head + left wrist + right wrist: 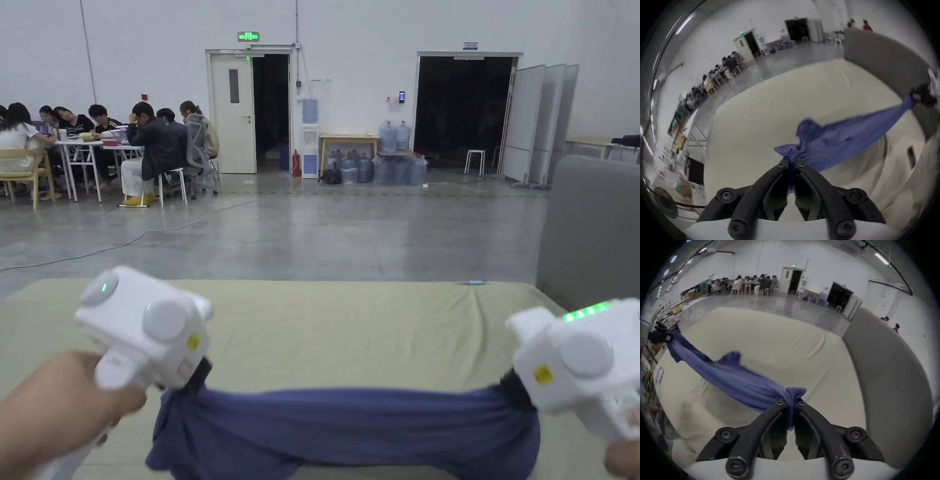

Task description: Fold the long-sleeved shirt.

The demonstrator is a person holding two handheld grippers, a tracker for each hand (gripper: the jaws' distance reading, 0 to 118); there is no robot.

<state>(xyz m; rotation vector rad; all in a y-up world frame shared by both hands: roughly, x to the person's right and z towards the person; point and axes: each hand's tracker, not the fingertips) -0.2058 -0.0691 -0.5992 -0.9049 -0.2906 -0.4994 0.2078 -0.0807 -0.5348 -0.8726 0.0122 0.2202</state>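
Blue long-sleeved shirt point(350, 431) hangs stretched in the air above a pale green bed sheet point(325, 331), L gripper point(791, 160) & R gripper point(790, 400) each clamped on a bunched end; likely spreading step, next lay it flat w/o slack.

Left gripper point(791, 160) jaws closed on a bunched corner of the blue shirt point(838, 142); cloth stretches up and right, off the pale green table cover point(763, 116), to the right gripper point(916, 97) clamping its far end; grey partition point(883, 53) behind
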